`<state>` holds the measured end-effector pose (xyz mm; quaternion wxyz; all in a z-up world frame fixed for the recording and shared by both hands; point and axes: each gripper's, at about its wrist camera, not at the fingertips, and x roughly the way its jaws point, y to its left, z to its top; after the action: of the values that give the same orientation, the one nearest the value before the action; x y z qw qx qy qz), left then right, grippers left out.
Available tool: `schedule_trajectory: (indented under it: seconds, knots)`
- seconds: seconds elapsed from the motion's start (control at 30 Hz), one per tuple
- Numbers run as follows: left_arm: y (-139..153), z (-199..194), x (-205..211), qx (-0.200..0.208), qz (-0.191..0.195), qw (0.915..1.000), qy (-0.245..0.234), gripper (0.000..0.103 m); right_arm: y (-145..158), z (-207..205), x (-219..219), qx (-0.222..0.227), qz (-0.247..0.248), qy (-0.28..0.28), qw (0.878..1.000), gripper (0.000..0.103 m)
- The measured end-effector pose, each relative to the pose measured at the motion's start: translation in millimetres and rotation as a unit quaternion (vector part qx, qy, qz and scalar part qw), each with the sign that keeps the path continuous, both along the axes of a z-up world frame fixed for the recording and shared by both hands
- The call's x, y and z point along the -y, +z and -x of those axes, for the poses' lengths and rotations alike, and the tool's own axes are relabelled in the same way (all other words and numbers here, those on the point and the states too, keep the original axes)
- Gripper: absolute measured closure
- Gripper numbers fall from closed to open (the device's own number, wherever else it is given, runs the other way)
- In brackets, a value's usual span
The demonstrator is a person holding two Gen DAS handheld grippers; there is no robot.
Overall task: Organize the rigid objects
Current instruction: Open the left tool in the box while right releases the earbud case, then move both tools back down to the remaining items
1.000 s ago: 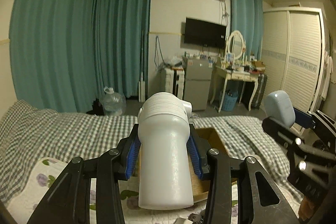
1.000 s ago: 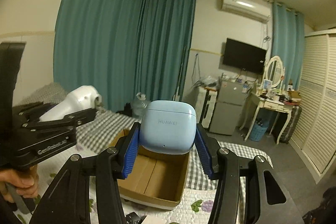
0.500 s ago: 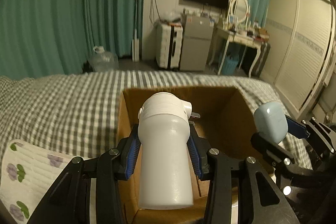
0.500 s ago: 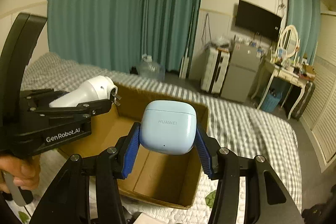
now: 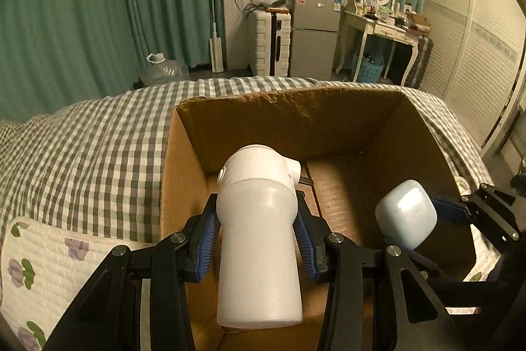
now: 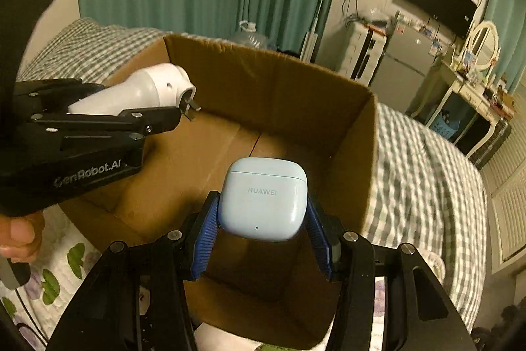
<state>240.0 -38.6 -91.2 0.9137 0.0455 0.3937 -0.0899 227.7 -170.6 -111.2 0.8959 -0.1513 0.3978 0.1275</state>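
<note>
My left gripper (image 5: pixel 258 236) is shut on a white bottle-shaped device (image 5: pixel 259 245) with a rounded head; it hangs over the left part of an open cardboard box (image 5: pixel 289 107) on the bed. It also shows in the right wrist view (image 6: pixel 138 92). My right gripper (image 6: pixel 263 229) is shut on a light blue HUAWEI earbud case (image 6: pixel 264 203), held over the box's (image 6: pixel 269 78) right part. The case also shows in the left wrist view (image 5: pixel 406 214). The box floor looks bare.
The box sits on a grey checked bedspread (image 5: pixel 82 147) with a floral quilted mat (image 5: pixel 39 278) at the near left. Beyond the bed stand teal curtains (image 5: pixel 98 5), a water jug (image 5: pixel 162 71), a white suitcase (image 5: pixel 269 41), a small fridge (image 5: pixel 314 35) and a dressing table (image 5: pixel 381 25).
Both grippers have moved forward and tilted down over the box, each keeping its object. The box now fills both views; a second ago they were held higher, facing the room.
</note>
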Motion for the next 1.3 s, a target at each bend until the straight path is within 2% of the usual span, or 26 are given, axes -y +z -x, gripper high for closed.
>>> schedule_trajectory:
  seconds: [0.2,0.23,0.3,0.33,0.43,0.5,0.6,0.7,0.8,0.97,1.03,1.17,1.3]
  knots:
    - [3.0,-8.3,-2.7,-0.009,0.015,0.9998,-0.005,0.054,-3.0,-6.8,-1.8,-0.019,0.01,-0.009,1.0,0.052]
    - [3.0,-10.0,-2.4,-0.016,0.013,0.9998,-0.003,0.05,-2.9,-5.6,-3.2,-0.02,0.011,-0.01,1.0,0.052]
    - [6.1,-11.5,-3.1,-0.021,0.016,0.9996,0.0,0.049,-0.5,-0.5,-6.2,-0.017,0.011,-0.013,1.0,0.048]
    - [10.4,-11.1,-5.3,-0.025,0.034,0.9991,-0.003,0.049,1.2,0.6,-6.0,-0.016,0.008,-0.014,1.0,0.043]
    - [26.1,-3.3,-16.2,-0.018,0.067,0.9976,0.009,0.049,13.1,11.8,-6.9,0.0,0.001,-0.019,1.0,0.042]
    - [40.4,4.7,-24.0,-0.003,0.074,0.9971,0.02,0.049,22.9,18.2,-7.0,0.013,0.002,-0.023,1.0,0.042]
    - [65.8,17.2,-32.7,0.028,0.064,0.9966,0.045,0.046,44.8,33.5,-4.3,0.048,-0.002,-0.034,0.998,0.041]
    - [92.5,35.6,-40.6,0.059,0.067,0.9945,0.055,0.045,72.7,53.2,-0.3,0.088,-0.014,-0.046,0.995,0.028]
    - [118.1,55.4,-49.0,0.094,0.062,0.9909,0.075,0.045,103.1,75.3,2.2,0.129,-0.022,-0.054,0.99,0.026]
    - [157.5,93.9,-56.3,0.142,0.052,0.9852,0.079,0.045,150.2,115.7,2.6,0.196,-0.045,-0.066,0.977,0.011]
    - [169.6,108.3,-56.2,0.16,0.045,0.9831,0.077,0.044,165.9,135.3,1.5,0.222,-0.057,-0.065,0.971,0.0]
    - [193.9,138.3,-54.8,0.197,0.037,0.9771,0.071,0.043,194.6,169.1,-4.7,0.257,-0.06,-0.059,0.963,0.0]
    - [214.3,163.8,-56.3,0.216,0.046,0.973,0.068,0.04,213.2,200.4,-7.5,0.289,-0.061,-0.06,0.954,0.0]
